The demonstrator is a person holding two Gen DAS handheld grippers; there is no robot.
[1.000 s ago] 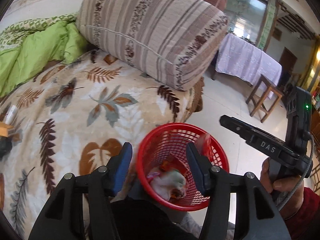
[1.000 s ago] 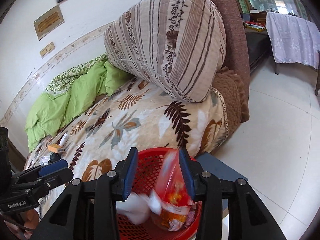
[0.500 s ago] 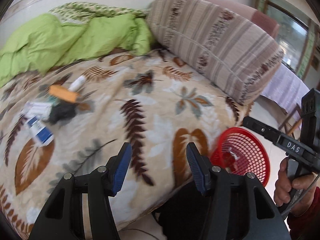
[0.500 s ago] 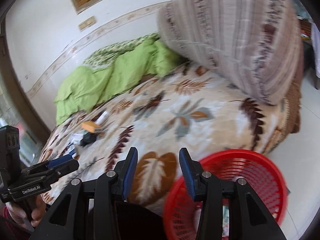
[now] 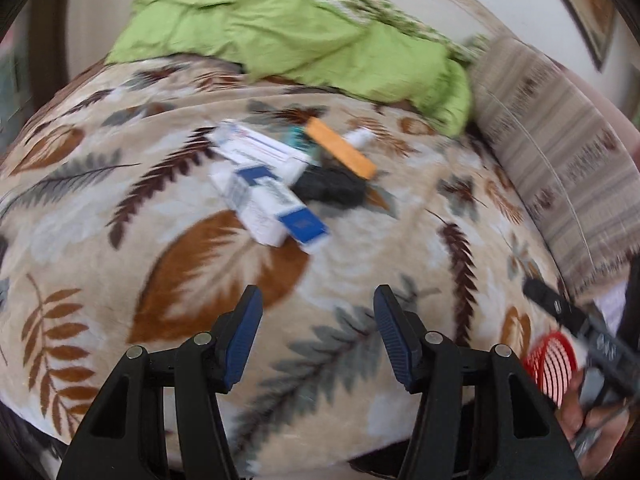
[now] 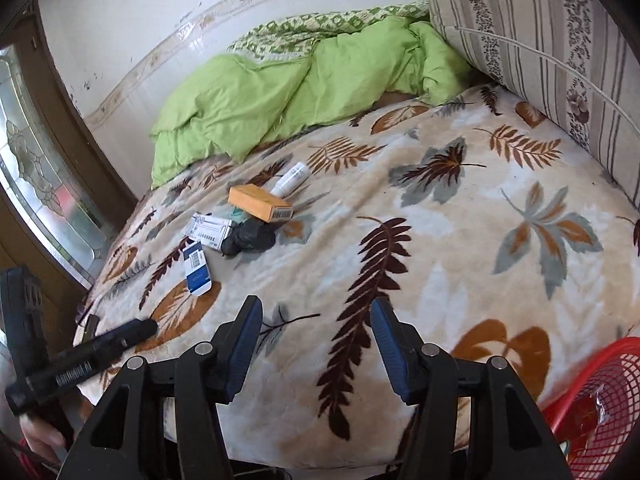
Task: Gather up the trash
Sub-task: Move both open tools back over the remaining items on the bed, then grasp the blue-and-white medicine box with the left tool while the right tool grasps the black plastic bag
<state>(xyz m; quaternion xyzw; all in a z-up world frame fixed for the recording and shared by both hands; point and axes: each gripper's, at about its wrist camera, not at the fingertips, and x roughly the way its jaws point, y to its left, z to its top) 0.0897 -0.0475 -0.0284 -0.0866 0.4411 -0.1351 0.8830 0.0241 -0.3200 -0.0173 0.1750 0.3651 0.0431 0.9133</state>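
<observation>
A small pile of trash lies on the leaf-patterned blanket [image 5: 224,280]: a blue-and-white box [image 5: 276,208], a long white box [image 5: 260,152], an orange box [image 5: 340,148], a crumpled black bag [image 5: 332,188] and a white tube [image 5: 358,136]. The right wrist view shows the same orange box [image 6: 260,203], black bag [image 6: 250,238] and tube [image 6: 291,178]. My left gripper [image 5: 318,332] hangs over the blanket short of the pile, its jaws opening with nothing between them. My right gripper [image 6: 316,336] is farther from the pile, jaws opening, also empty. The red basket [image 6: 600,400] sits at the bed's edge.
A green quilt [image 6: 288,92] is bunched against the wall behind the pile. A big striped cushion [image 6: 560,48] fills the right end of the bed. A wooden door with patterned glass [image 6: 36,184] stands at the left. A hand [image 5: 588,420] holds the right gripper beside the basket.
Both grippers swung left, away from the red basket and towards the trash pile. The red packet that was between the right jaws is gone from them, and those jaws stand wider.
</observation>
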